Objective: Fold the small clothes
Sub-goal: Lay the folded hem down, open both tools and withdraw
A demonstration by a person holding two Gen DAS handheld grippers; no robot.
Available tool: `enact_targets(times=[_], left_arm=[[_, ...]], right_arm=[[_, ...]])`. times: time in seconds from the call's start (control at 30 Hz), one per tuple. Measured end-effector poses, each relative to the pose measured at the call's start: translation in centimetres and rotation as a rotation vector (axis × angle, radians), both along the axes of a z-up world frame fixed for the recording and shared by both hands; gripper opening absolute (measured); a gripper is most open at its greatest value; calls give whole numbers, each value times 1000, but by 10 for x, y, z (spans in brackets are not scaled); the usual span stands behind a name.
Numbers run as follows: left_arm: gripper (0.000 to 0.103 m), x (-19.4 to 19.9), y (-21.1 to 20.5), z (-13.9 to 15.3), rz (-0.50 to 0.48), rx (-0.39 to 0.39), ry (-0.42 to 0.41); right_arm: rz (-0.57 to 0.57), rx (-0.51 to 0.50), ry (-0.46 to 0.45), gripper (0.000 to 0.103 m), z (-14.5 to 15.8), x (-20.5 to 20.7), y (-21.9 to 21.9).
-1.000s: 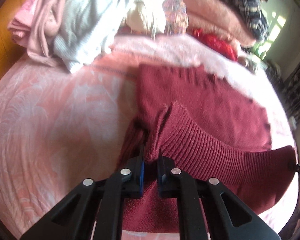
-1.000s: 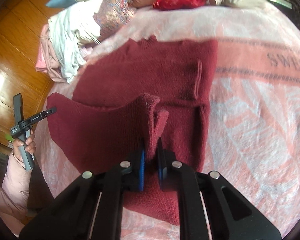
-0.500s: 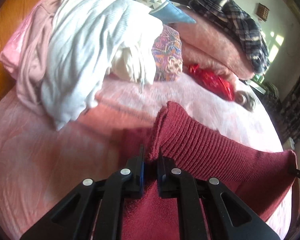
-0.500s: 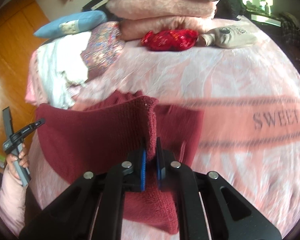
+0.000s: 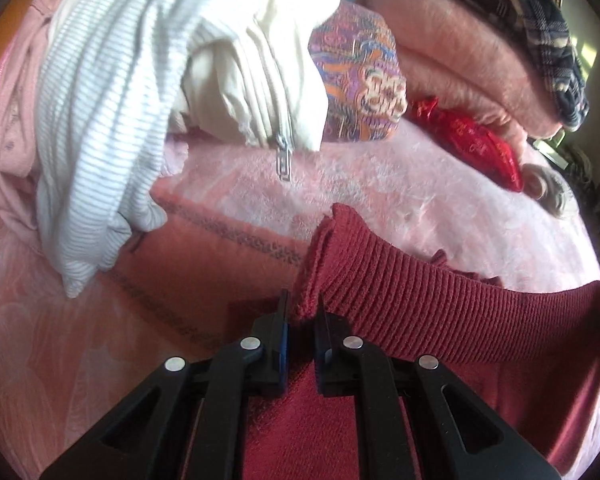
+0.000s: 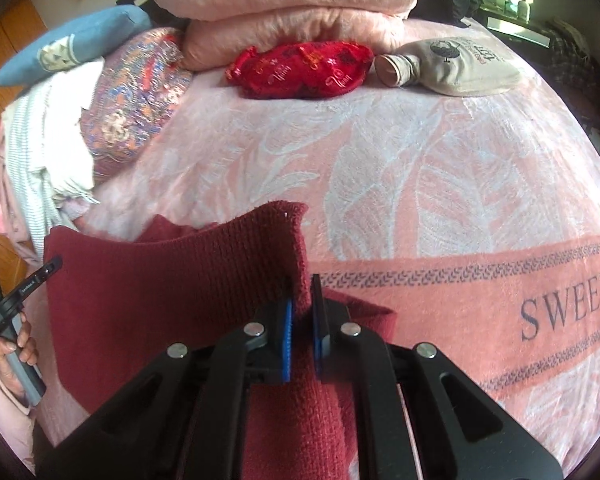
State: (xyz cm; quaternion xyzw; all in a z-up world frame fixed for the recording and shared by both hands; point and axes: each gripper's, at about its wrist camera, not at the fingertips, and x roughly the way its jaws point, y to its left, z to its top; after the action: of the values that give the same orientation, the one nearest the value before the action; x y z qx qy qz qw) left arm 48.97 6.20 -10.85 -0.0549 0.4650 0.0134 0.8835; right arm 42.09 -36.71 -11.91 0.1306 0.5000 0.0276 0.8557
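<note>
A dark red knit sweater point(image 5: 440, 312) lies on a pink patterned blanket point(image 6: 380, 168) on the bed. My left gripper point(image 5: 302, 316) is shut on one corner of its ribbed hem. My right gripper point(image 6: 302, 300) is shut on the other corner of the sweater point(image 6: 172, 292). The hem is stretched between the two grippers and lifted over the rest of the garment. The left gripper also shows at the left edge of the right wrist view point(image 6: 24, 288), held in a hand.
A heap of white, striped and pink clothes point(image 5: 112, 92) lies at the far left. A patterned cushion point(image 5: 360, 72), stacked pink blankets point(image 6: 284, 4), a red pouch point(image 6: 304, 68) and a beige hot-water bottle cover point(image 6: 456, 64) line the far side.
Both grippers have carried the hem forward, away from me, toward the far side of the bed. The lower part of the sweater now covers more of the upper part.
</note>
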Motion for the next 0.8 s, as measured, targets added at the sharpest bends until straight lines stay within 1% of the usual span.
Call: enact_targets(times=[0.2,0.3,0.33,0.4,0.5,0.53,0.57,0.63,0.7,0.73,0.77,0.8], left_arm=[[11,15,-2,-36,10,40,76],[15,18,0,-51,10,63,109],[18,18,-1,-56,6,78,114],[20,17,-2,-61,-8,99,115],[21,12,0,-60,-29,98,95],[24,9,2,-58,-27,88,97],[28,6,5,-54,-22,79,99],[32,-6,14,-42,-6,61,92],[42,-22,23,-28,-7,34,74],[49,-38,32,-20,-2,32,64],[50,-51,38,-16,1,33,62],[50,-71,46,-13,1,45,65]], right_arm=[[-37,0,53,6,-33,14,-6],[-63,2,98,7,-54,16,-10],[-72,7,112,8,-62,16,-11],[-79,8,130,10,-75,14,-11],[-66,-9,111,12,-74,9,-9],[-64,-16,107,18,-70,6,-9],[-62,-17,102,27,-67,1,-8],[-38,4,76,33,-52,-18,-11],[-2,29,59,40,-38,-48,-15],[21,45,57,46,-34,-63,-16],[52,61,52,47,-30,-85,-17],[70,69,51,49,-28,-96,-17]])
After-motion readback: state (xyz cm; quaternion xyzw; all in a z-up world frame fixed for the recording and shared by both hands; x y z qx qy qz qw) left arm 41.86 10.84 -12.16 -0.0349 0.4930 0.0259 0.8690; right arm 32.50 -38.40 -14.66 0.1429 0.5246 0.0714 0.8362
